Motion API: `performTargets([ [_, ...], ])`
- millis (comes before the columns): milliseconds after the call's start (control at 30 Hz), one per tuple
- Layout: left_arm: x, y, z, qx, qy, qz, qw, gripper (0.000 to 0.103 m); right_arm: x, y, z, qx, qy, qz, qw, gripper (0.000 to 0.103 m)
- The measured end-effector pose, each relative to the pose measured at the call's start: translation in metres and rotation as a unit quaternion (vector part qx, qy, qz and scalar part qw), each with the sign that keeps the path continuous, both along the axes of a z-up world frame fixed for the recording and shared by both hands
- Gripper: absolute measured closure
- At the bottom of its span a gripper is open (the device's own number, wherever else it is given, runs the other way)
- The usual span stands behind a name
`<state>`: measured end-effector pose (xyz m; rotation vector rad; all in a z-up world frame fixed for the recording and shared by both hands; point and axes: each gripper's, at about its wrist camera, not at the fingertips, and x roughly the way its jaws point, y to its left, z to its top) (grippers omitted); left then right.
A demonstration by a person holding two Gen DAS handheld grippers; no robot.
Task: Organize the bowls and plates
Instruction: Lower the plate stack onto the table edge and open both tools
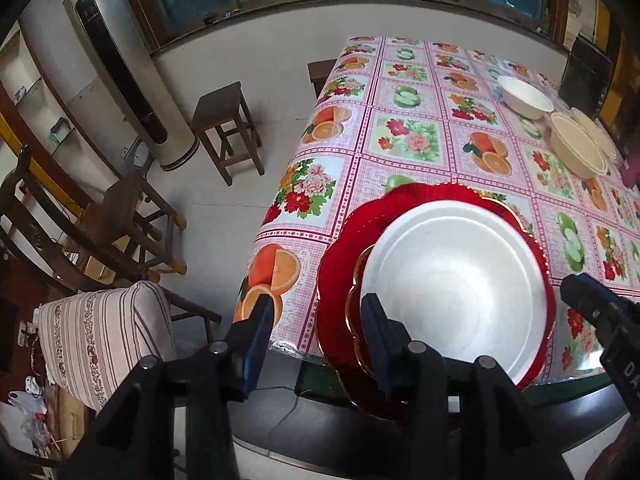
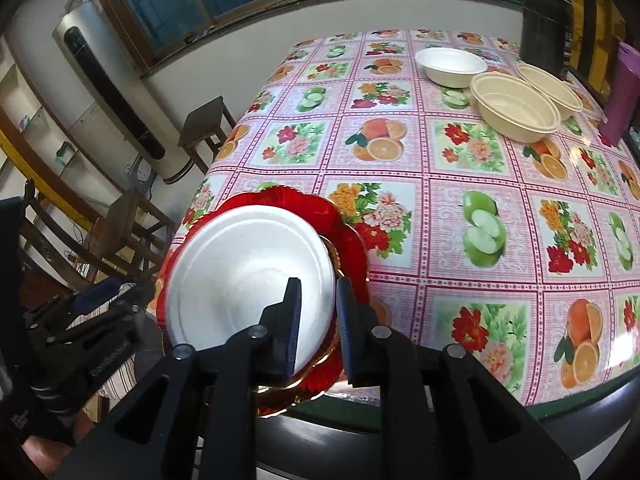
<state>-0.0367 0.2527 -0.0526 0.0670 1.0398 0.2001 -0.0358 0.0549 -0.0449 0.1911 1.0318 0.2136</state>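
Note:
A white plate [image 1: 460, 280] lies on a stack of red scalloped plates [image 1: 340, 248] at the table's near left corner; the stack overhangs the edge. My left gripper [image 1: 316, 308] is open, one finger off the table's left side, the other over the stack's left rim. My right gripper [image 2: 318, 292] is partly open, its fingers astride the white plate's right rim [image 2: 248, 276] and the red stack [image 2: 348, 236]. A white bowl [image 2: 450, 65] and two cream bowls [image 2: 516, 106] stand at the far right.
The table carries a fruit-and-flower cloth [image 2: 400, 184]. A purple box [image 2: 622, 96] and a black appliance [image 2: 546, 16] stand at the far right edge. Wooden stools [image 1: 228, 128], chairs and a striped cushion [image 1: 104, 336] stand left of the table.

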Motion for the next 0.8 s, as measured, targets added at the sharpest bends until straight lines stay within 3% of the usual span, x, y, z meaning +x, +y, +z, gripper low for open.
performTargets([
  [400, -0.003, -0.038, 0.037, -0.027, -0.051, -0.043, 0.9974, 0.04, -0.007, -0.031, 0.002, 0.02, -0.005, -0.031, 0.999, 0.084],
  [800, 0.018, -0.107, 0.05, -0.041, -0.065, -0.111, 0.9909, 0.032, -0.012, -0.106, 0.003, 0.027, -0.002, -0.111, 0.994, 0.084],
])
